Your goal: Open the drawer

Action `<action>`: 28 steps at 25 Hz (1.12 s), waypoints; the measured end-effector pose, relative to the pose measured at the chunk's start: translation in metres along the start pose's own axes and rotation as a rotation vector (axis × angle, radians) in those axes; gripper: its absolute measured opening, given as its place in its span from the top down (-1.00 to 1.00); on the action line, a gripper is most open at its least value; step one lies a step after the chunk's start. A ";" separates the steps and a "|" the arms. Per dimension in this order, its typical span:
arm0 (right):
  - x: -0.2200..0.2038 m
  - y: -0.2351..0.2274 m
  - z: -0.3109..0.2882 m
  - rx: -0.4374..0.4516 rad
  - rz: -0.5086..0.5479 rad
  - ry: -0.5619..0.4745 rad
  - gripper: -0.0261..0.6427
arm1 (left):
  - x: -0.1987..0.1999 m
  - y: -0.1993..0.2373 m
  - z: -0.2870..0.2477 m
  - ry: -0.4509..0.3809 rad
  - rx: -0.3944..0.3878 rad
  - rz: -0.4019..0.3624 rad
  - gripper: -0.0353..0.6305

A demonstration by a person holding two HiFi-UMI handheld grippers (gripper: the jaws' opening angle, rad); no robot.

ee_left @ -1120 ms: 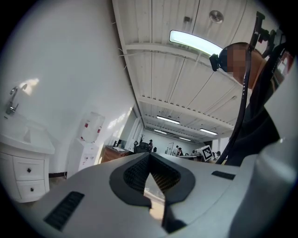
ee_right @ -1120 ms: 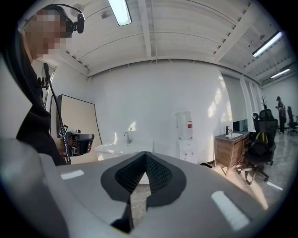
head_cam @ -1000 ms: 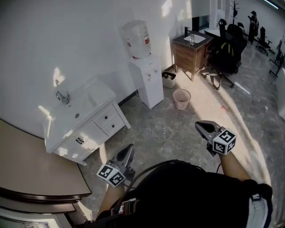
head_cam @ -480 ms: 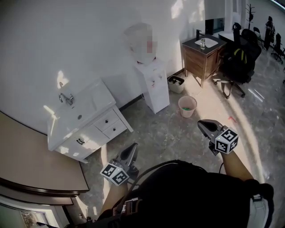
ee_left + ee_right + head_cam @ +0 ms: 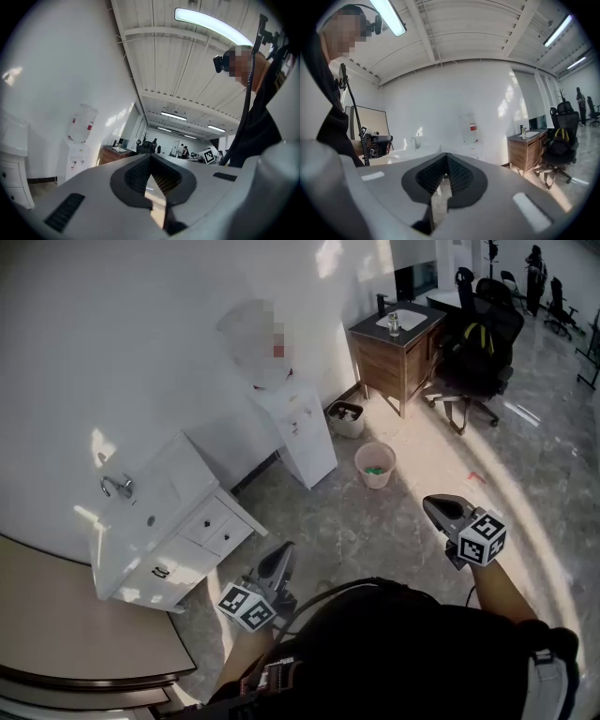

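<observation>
A white vanity with a sink and tap stands against the wall at the left of the head view. Its two small drawers are closed, and a door with a dark handle is beside them. My left gripper is shut and empty, a little to the right of the vanity and apart from it. My right gripper is shut and empty too, farther right over the tiled floor. In the left gripper view the shut jaws point level past the vanity's edge. The right gripper view shows its shut jaws below the vanity's tap.
A white water dispenser stands right of the vanity, with a pink bin and a small waste basket by it. Beyond them are a wooden sink cabinet and a black office chair. A tan curved counter lies at the lower left.
The person has walked on, and the view has turned. The vanity now sits lower and farther left in view. Both grippers stayed shut, held out in front as before.
</observation>
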State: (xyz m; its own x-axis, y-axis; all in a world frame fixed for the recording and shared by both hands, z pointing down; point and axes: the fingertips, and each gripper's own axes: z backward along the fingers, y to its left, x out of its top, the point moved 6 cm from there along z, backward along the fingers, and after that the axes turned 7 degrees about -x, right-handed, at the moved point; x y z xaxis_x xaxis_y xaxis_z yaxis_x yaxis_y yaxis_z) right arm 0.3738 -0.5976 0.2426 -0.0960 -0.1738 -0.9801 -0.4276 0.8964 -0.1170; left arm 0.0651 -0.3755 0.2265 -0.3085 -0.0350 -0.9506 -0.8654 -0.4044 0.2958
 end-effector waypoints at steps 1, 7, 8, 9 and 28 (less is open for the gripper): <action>0.001 -0.004 -0.001 -0.017 0.000 -0.002 0.92 | 0.001 0.007 -0.008 0.008 -0.017 0.001 0.89; 0.019 -0.022 -0.032 -0.121 0.029 -0.019 0.92 | 0.014 0.071 -0.047 0.013 -0.113 0.014 0.89; 0.022 -0.023 -0.039 -0.141 0.023 -0.020 0.93 | 0.018 0.083 -0.052 0.012 -0.131 0.021 0.89; 0.025 -0.022 -0.047 -0.156 0.019 -0.021 0.92 | 0.022 0.095 -0.056 0.013 -0.148 0.025 0.89; 0.088 0.025 -0.273 -0.132 0.101 -0.006 0.93 | 0.099 0.307 -0.041 -0.023 -0.191 0.017 0.89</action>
State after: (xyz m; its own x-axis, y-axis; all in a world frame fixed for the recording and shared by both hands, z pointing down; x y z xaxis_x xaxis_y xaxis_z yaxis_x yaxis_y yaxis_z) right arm 0.1094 -0.7020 0.1970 -0.1390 -0.0825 -0.9868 -0.5302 0.8478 0.0038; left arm -0.2152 -0.5403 0.2199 -0.3328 -0.0233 -0.9427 -0.7701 -0.5702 0.2860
